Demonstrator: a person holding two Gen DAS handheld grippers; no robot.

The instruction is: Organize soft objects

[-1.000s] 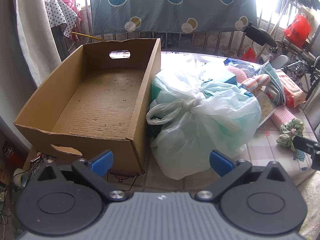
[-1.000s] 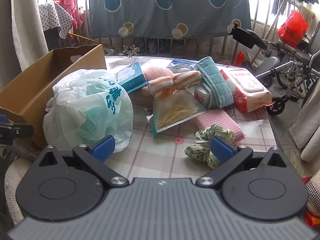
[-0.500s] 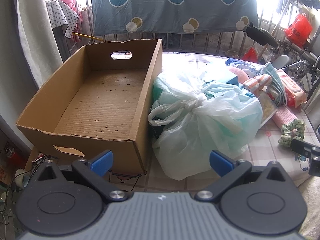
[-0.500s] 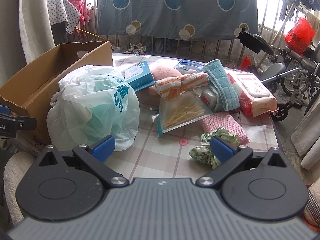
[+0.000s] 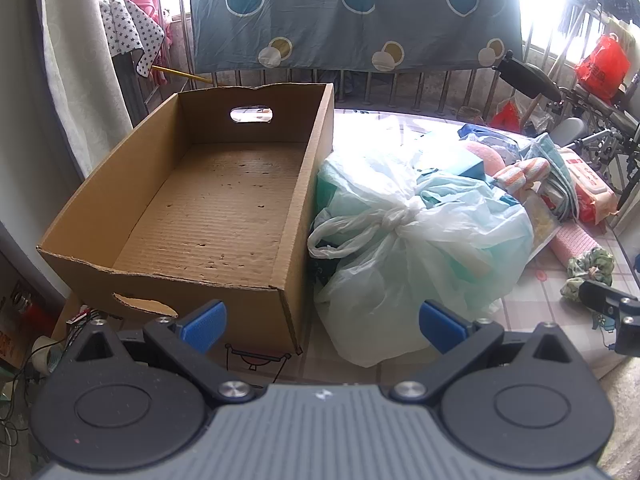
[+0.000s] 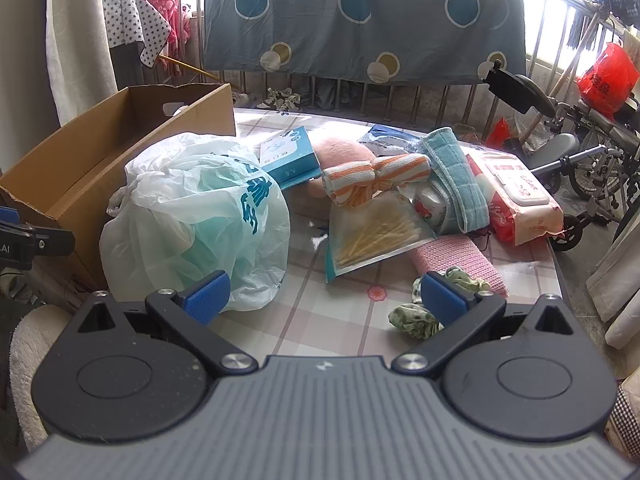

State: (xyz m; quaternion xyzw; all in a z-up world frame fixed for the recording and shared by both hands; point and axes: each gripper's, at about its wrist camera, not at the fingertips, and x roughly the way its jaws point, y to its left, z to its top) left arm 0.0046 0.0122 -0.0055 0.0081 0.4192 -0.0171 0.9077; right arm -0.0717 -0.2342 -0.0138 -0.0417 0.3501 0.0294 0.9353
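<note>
Cardboard box (image 5: pixel 224 216) empty; knotted plastic bag (image 5: pixel 416 240) touching it; both tools wide open, holding nothing.

The cardboard box (image 5: pixel 224 216) stands open from above, while the tied plastic bag (image 5: pixel 416 248) crowds its right wall.

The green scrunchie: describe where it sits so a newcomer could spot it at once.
Start at the big knotted plastic bag beside the cardboard box and move across the checked tablecloth to the near right edge. The scrunchie lies there, just in front of the pink knit roll. It alone is a crumpled green floral ring.
</note>
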